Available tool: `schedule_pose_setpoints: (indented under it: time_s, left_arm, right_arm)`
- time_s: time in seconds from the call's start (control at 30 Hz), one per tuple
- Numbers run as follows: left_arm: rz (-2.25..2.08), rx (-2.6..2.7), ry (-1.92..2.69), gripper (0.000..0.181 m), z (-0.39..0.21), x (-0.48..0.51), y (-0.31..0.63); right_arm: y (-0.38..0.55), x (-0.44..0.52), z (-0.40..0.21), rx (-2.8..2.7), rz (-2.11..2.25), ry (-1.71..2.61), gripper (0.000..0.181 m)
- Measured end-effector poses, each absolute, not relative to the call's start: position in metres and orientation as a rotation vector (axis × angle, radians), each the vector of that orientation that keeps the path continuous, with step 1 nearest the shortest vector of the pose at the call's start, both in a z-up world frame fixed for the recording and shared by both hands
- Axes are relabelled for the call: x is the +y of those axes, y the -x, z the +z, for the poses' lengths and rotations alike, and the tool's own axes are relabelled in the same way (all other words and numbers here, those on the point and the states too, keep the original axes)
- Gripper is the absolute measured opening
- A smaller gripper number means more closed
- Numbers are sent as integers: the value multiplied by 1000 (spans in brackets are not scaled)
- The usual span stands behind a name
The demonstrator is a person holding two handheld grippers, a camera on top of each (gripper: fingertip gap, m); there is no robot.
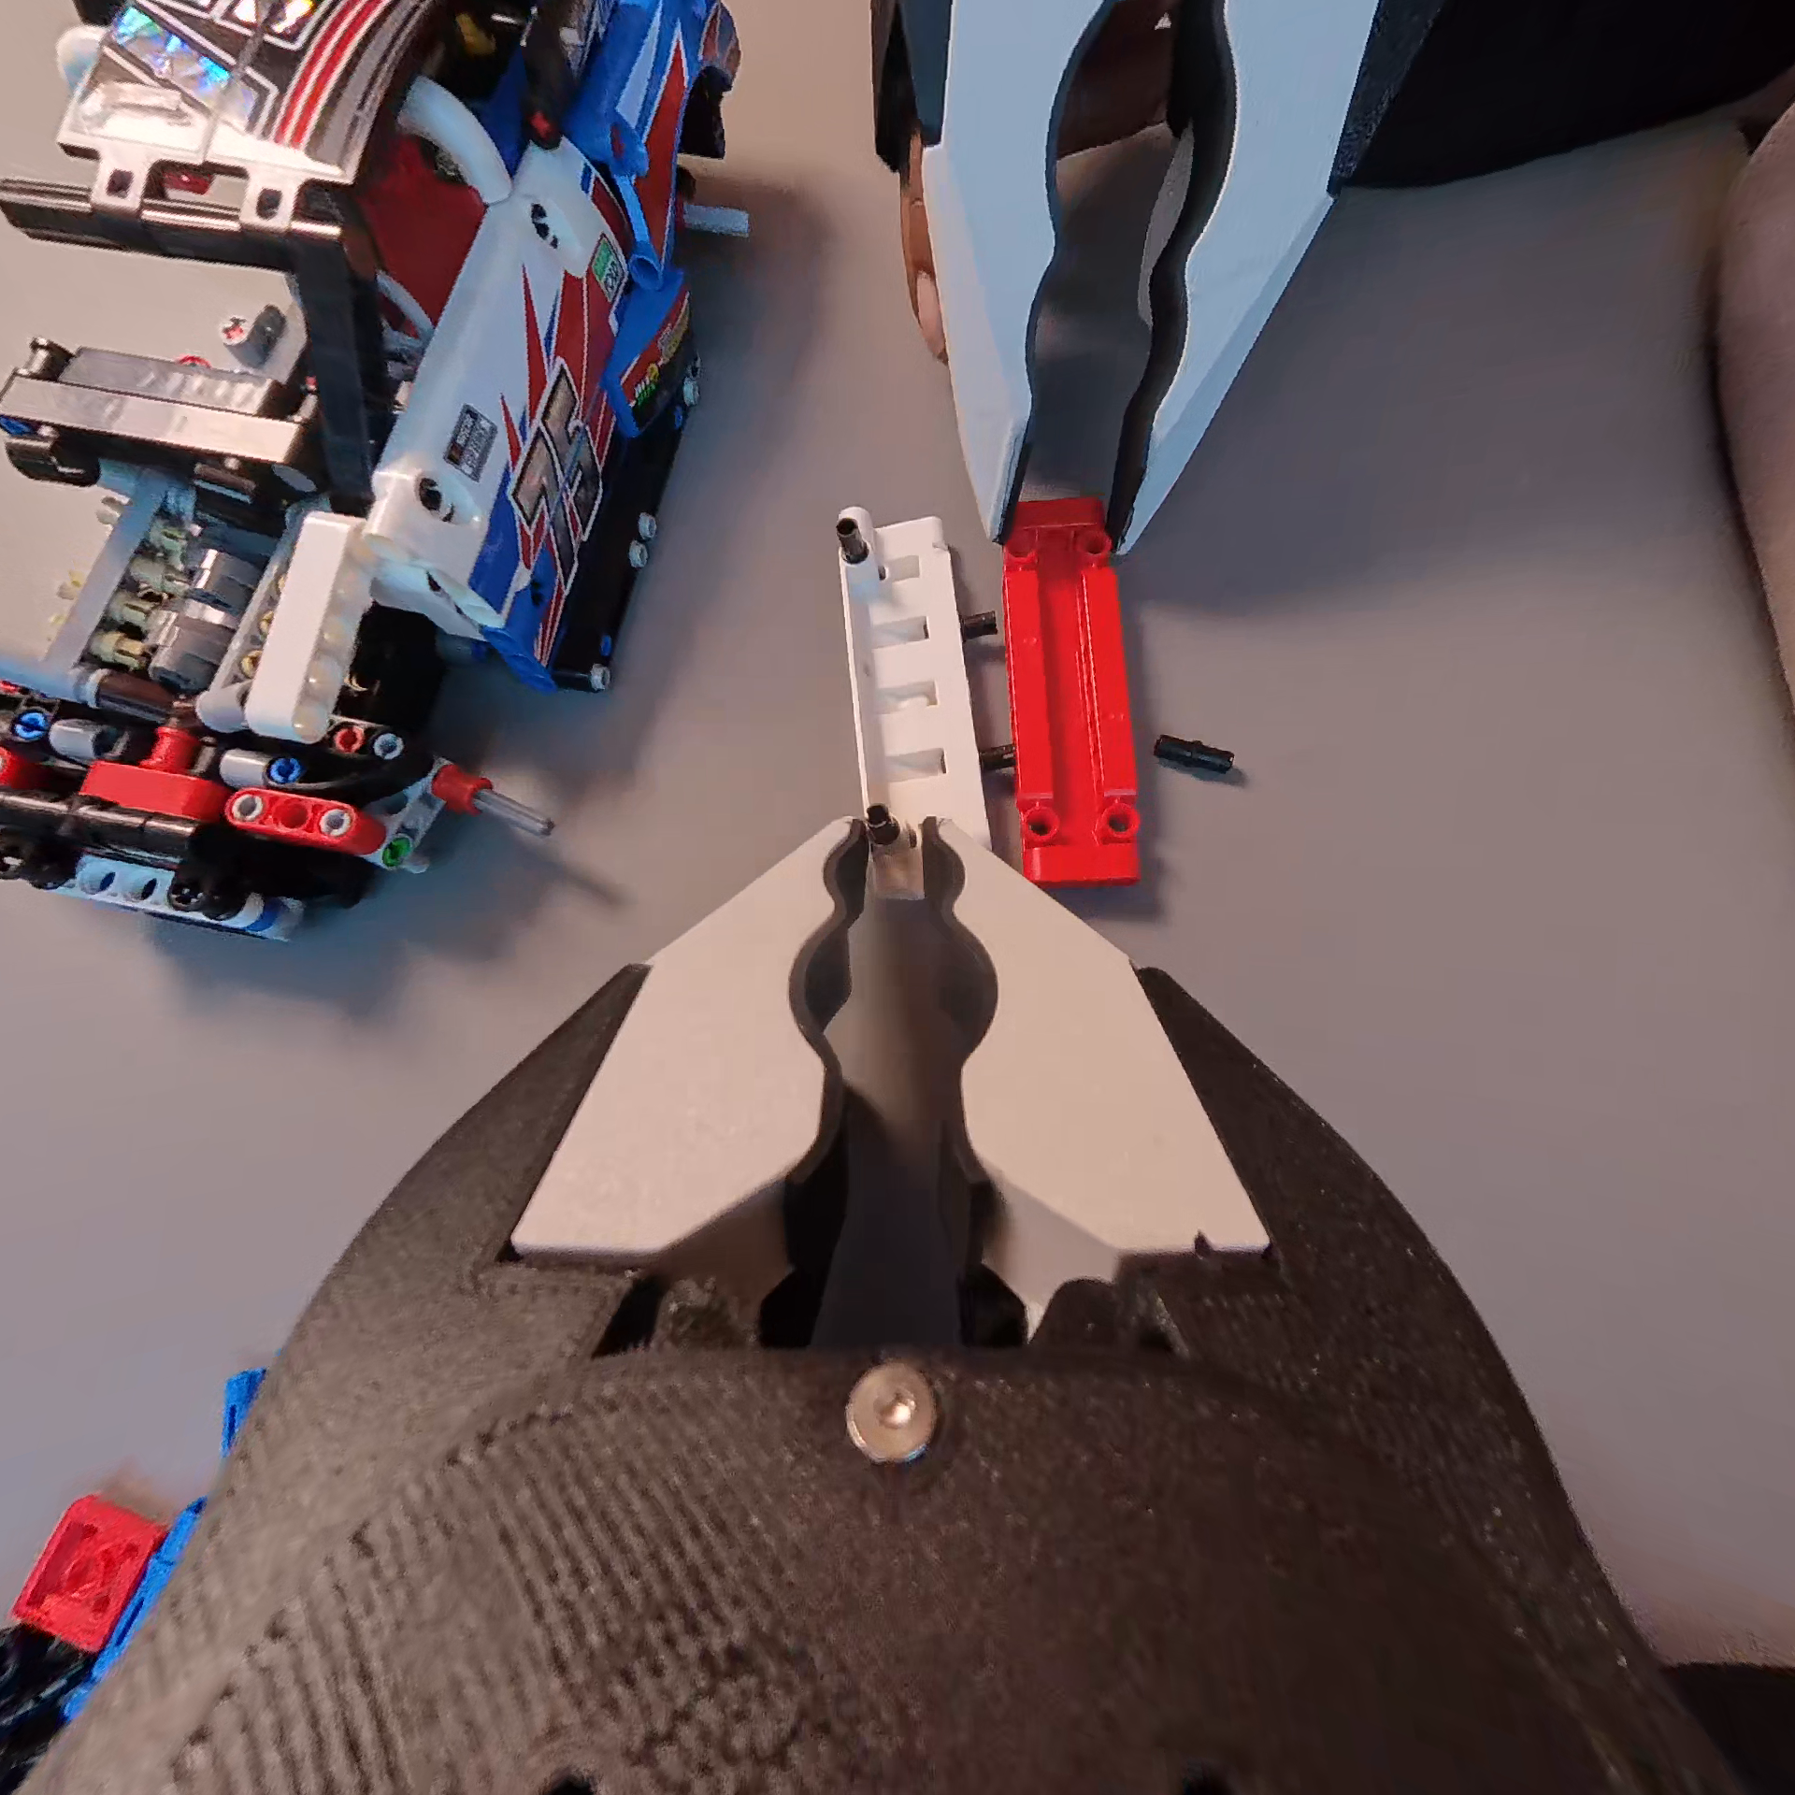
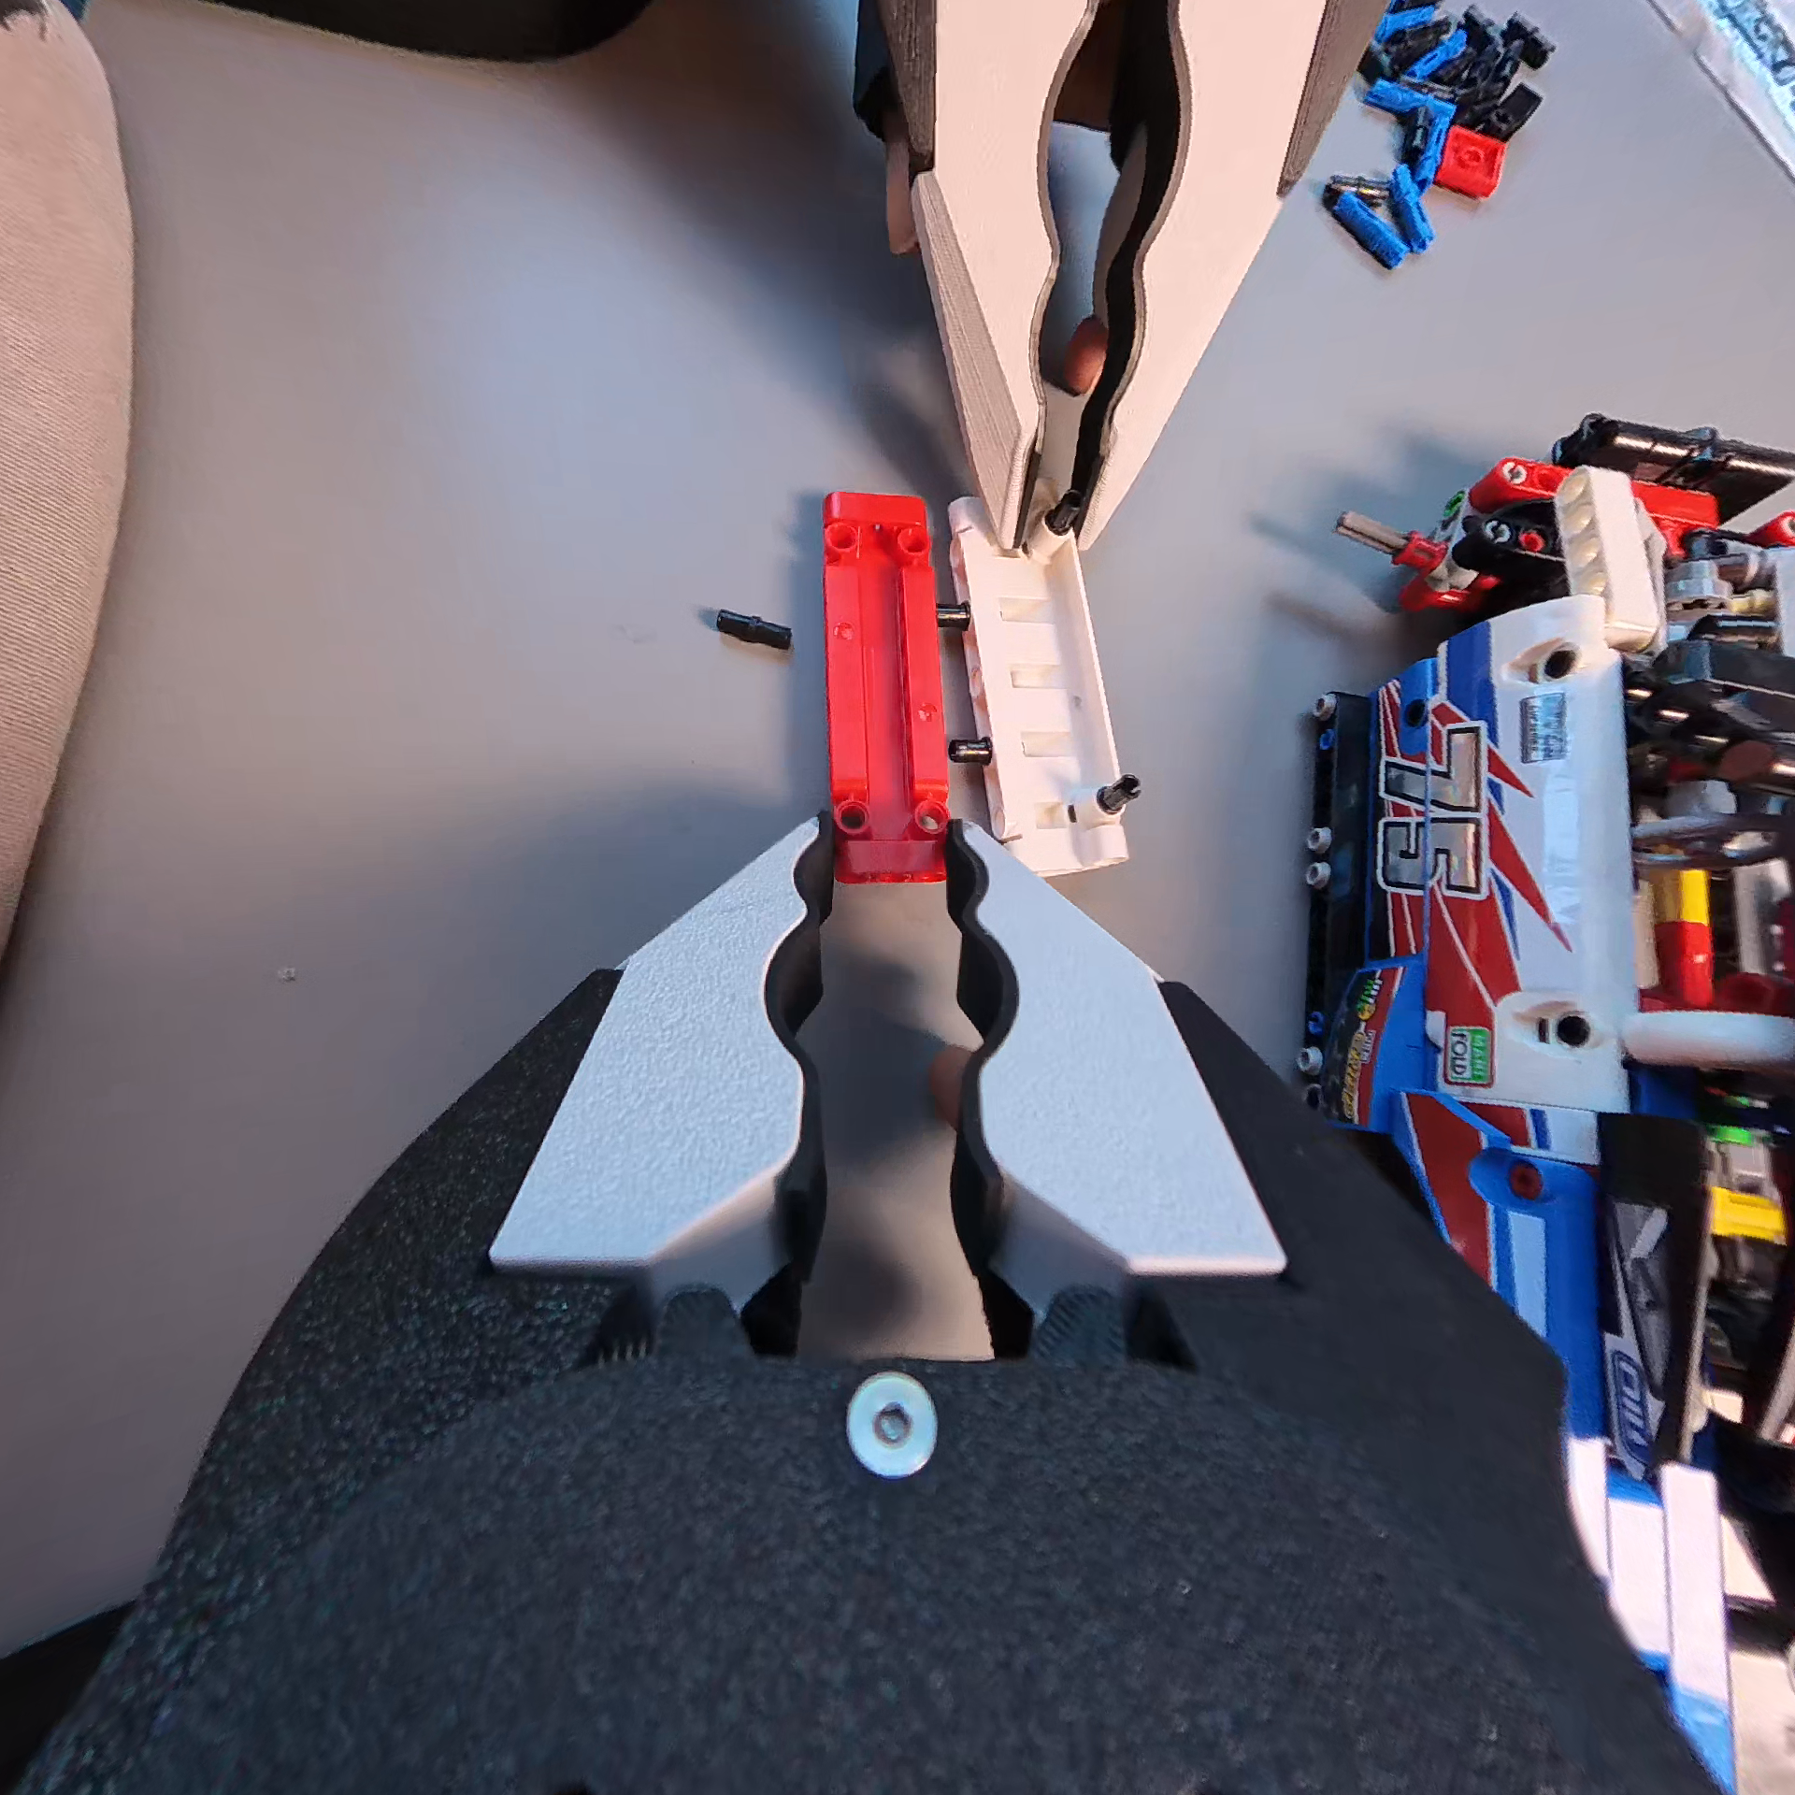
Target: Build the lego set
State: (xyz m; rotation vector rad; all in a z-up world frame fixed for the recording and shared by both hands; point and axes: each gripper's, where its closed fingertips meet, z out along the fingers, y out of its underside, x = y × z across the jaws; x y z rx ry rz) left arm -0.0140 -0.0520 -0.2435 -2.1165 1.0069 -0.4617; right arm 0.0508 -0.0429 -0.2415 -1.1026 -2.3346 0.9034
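Smooth grey tabletop (image 1: 1360, 971), beige cushioned seat edge (image 2: 49, 437), soft shadows

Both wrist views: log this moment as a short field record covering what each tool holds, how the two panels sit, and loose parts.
left tool: shut on the near end of the white panel
right tool: shut on the end of the red panel
panels: side by side on the grey table, a narrow gap between them
black pins: two stick out of the red panel toward the white one
loose pin: lying alone beyond the red panel
truck model: partly built, untouched
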Motion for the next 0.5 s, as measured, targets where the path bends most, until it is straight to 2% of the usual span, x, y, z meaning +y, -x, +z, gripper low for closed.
schedule_pose_setpoints:
  time_s: [0.2,0.5]
  left_arm:
    - [-415,1063,2042,9,-242,-58,10]
    - [-405,1132,1966,7,-239,-66,4]
  right_arm:
    - [-53,-48,-245,-2351,803,1007,19]
    - [-56,-47,-246,-2331,780,1100,20]
